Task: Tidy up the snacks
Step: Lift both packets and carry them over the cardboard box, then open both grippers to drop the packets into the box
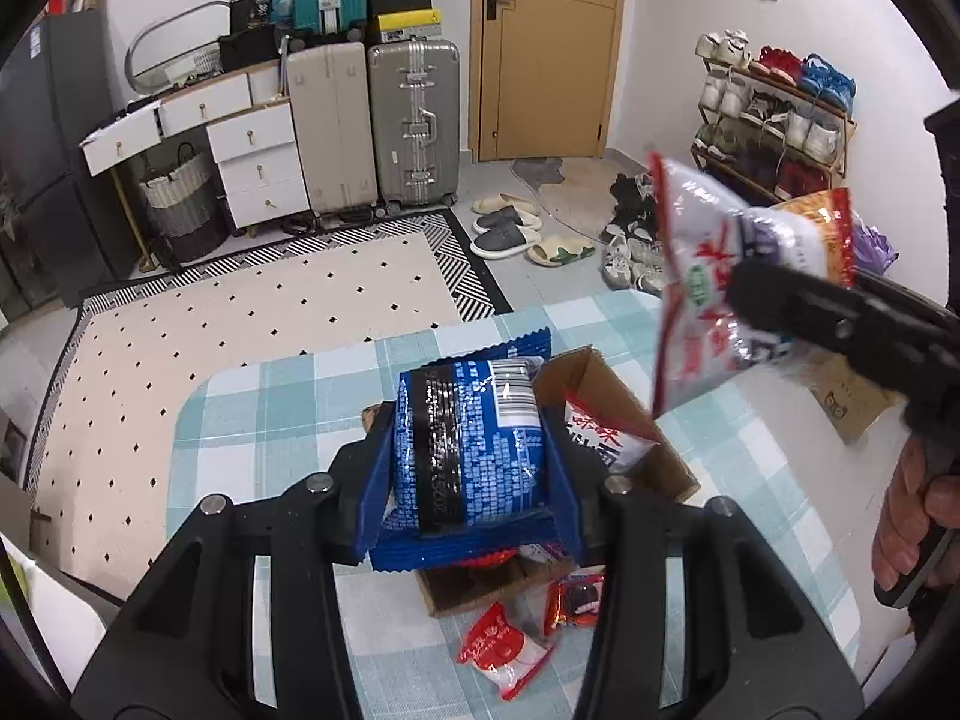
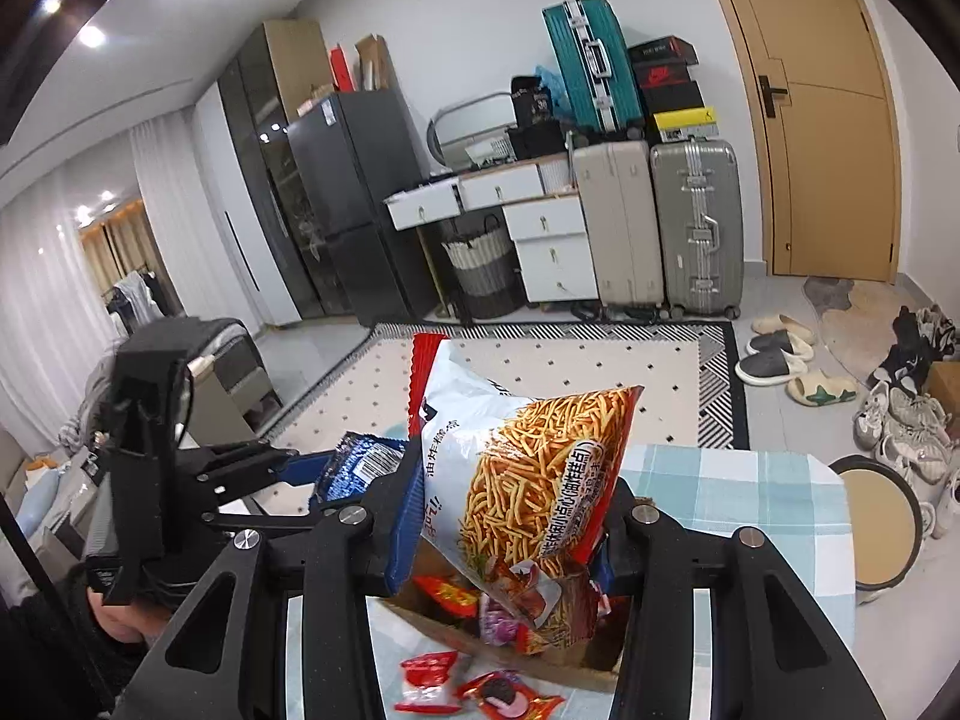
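Surface: table w/ blue-white checked cloth (image 1: 252, 414), above a cream dotted rug (image 1: 240, 300). Left gripper (image 1: 468, 468) clamps a blue snack pack (image 1: 468, 420) over a cardboard box (image 1: 606, 384). Right gripper (image 2: 510, 516) grips a noodle-snack bag (image 2: 540, 468), lifted off the table. Small red packets (image 1: 504, 654) lie on cloth near box. Rm: suitcases (image 1: 414, 126), white drawers (image 1: 252, 162), wood door (image 1: 540, 48), shoe rack (image 1: 774, 120).

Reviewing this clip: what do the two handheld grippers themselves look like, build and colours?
Both match: the left gripper and right gripper have matte black angular frames with triangular cut-outs and silver round bolt heads, ending in blue plastic fingers. From the right wrist view, the left one carries a black camera housing on top.
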The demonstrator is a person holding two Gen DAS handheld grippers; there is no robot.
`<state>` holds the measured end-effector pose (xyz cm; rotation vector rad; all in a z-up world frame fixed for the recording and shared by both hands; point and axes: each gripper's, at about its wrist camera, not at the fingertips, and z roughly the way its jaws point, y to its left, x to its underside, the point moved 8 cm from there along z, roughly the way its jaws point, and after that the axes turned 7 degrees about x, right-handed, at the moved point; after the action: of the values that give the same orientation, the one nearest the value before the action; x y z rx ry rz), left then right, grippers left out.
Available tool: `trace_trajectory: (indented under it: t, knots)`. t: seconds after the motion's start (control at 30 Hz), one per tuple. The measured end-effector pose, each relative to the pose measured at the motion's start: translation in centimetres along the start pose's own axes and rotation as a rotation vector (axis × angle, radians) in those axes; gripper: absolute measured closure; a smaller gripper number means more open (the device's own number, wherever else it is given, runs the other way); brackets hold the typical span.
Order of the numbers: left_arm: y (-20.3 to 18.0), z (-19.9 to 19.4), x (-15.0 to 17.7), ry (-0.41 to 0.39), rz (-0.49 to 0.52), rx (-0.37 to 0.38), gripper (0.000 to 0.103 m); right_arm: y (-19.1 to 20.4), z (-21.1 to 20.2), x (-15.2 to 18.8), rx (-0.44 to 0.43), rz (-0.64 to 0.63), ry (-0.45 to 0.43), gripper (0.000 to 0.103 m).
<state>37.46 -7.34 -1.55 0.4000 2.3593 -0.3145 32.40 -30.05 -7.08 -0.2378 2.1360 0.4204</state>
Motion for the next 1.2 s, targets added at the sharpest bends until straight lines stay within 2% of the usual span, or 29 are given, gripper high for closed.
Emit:
trace_trajectory:
  t: [0.13,0.3,0.7,0.93,1.1,1.13,1.2]
  knots:
    - [0.3,3.9,-0.1,0.046,-0.003,0.017,0.060,-0.9,4.1,1.1,0.035,-0.031,0.057,0.059]
    - [1.5,8.1,1.5,0.107,-0.059,0.049,0.060,-2.2,8.4,2.9,0.051,-0.033,0.112,0.059]
    - [4.4,14.5,4.0,0.161,-0.088,0.043,0.060,-3.5,13.7,6.1,0.061,-0.089,0.213,0.059]
    - [5.4,15.2,4.3,0.153,-0.106,0.037,0.056,-3.8,14.5,7.0,0.045,-0.077,0.230,0.056]
    - [5.1,13.4,4.1,0.124,-0.087,0.032,0.043,-3.8,13.1,6.3,0.061,-0.082,0.188,0.046]
    - [5.1,12.9,4.1,0.116,-0.081,0.022,0.042,-3.8,12.6,6.0,0.060,-0.084,0.175,0.041]
    - [4.9,11.3,4.0,0.092,-0.074,0.001,0.040,-3.9,11.1,5.3,0.078,-0.092,0.133,0.039]
